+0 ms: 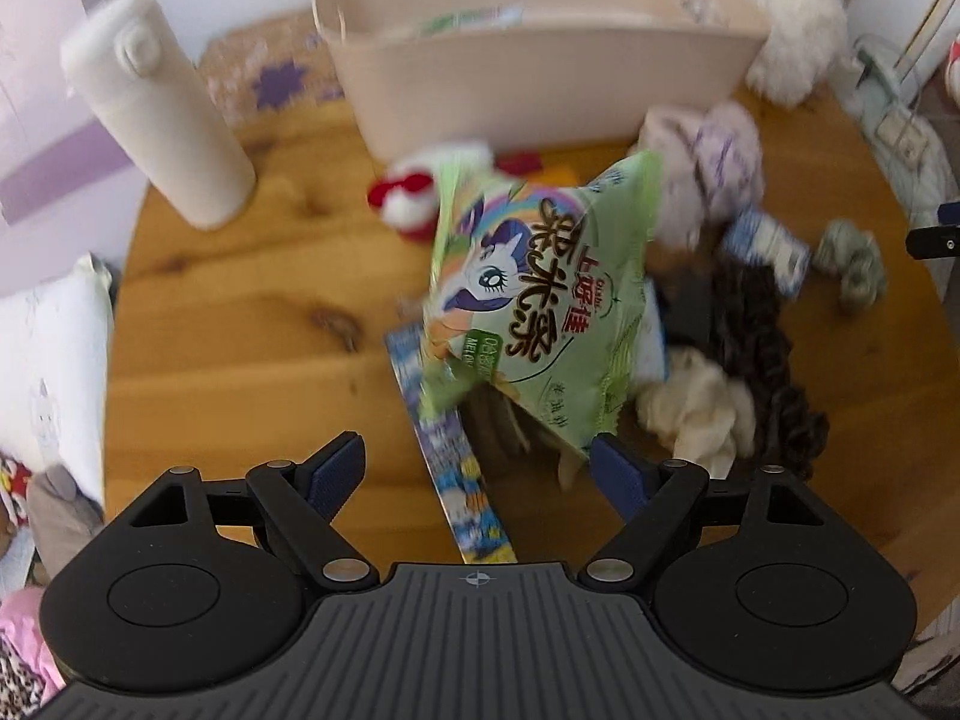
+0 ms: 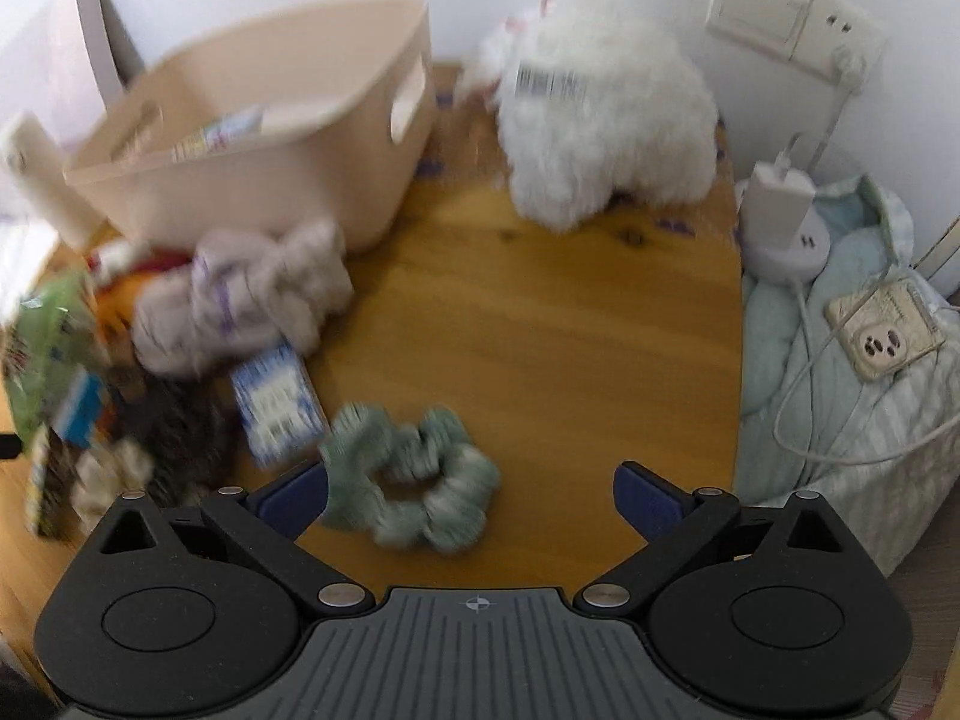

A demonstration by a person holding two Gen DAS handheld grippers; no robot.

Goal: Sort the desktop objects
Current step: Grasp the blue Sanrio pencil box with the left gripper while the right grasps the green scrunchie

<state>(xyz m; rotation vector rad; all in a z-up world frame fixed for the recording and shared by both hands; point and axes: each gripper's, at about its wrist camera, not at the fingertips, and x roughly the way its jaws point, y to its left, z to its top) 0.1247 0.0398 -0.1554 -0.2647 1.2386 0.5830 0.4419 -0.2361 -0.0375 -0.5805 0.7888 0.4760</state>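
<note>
- Both views are blurred by motion, so small print and edges are hard to read.
- Left wrist view, left side: a white insulated bottle (image 1: pixel 159 108) stands upright on the round wooden table (image 1: pixel 240 300), clear of the clutter.
- Centre: a green snack bag (image 1: pixel 534 294) with a cartoon unicorn stands tilted on the heap, hiding most of what lies under it; a long blue printed packet (image 1: pixel 450 450) sticks out beneath it.
- The left gripper (image 1: pixel 480 468) is spread wide; its right finger sits at the bag's lower corner, but whether they touch I cannot tell. The other finger touches nothing.
- Upper centre: a beige storage bin (image 1: pixel 540 60), its contents mostly hidden by the wall.
- Right side: a dark knitted item (image 1: pixel 762 348), partly buried.
- Right wrist view, left edge: the same heap is smeared and cut off by the frame.
- Lower centre: a green scrunchie (image 2: pixel 414 474) lies on the table between the fingers of the right gripper (image 2: pixel 474 498), which is wide apart and holds nothing; the left finger is just beside the scrunchie.
- Only this view shows the white plush toy (image 2: pixel 600 120) whole, with its barcode tag, and the power strip (image 2: pixel 882 330) on pale bedding at right.
</note>
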